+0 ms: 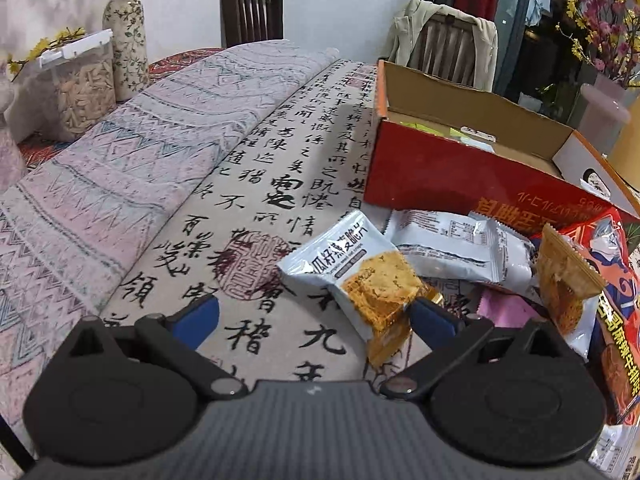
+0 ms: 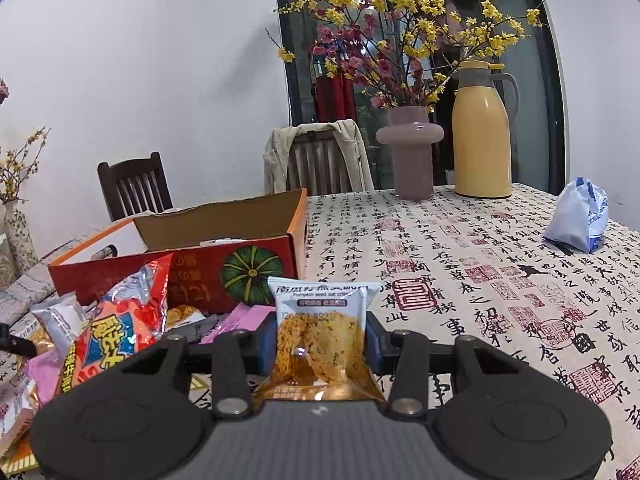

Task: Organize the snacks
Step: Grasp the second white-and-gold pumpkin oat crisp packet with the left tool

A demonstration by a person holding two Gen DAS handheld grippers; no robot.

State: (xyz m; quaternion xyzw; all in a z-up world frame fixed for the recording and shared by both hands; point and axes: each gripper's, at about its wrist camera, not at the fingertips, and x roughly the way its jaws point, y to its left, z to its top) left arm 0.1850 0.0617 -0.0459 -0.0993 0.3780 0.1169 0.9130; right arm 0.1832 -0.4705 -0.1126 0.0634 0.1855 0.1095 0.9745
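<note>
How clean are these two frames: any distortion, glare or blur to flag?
Left wrist view: strong fisheye bending, the orange box and tablecloth sharp, mild sheen on the silver packet. Right wrist view: dark corner vignetting, a glare spot on the packet held in the right claw.

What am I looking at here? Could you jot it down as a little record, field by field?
Place: table under a calligraphy cloth
Right gripper: shut on a snack packet, held upright
Left gripper: open, beside another packet lying on the cloth
Box: red, open, behind the pile
Pile: red bag, silver and pink packets
Far end: vase, yellow flask, blue-white bag
</note>
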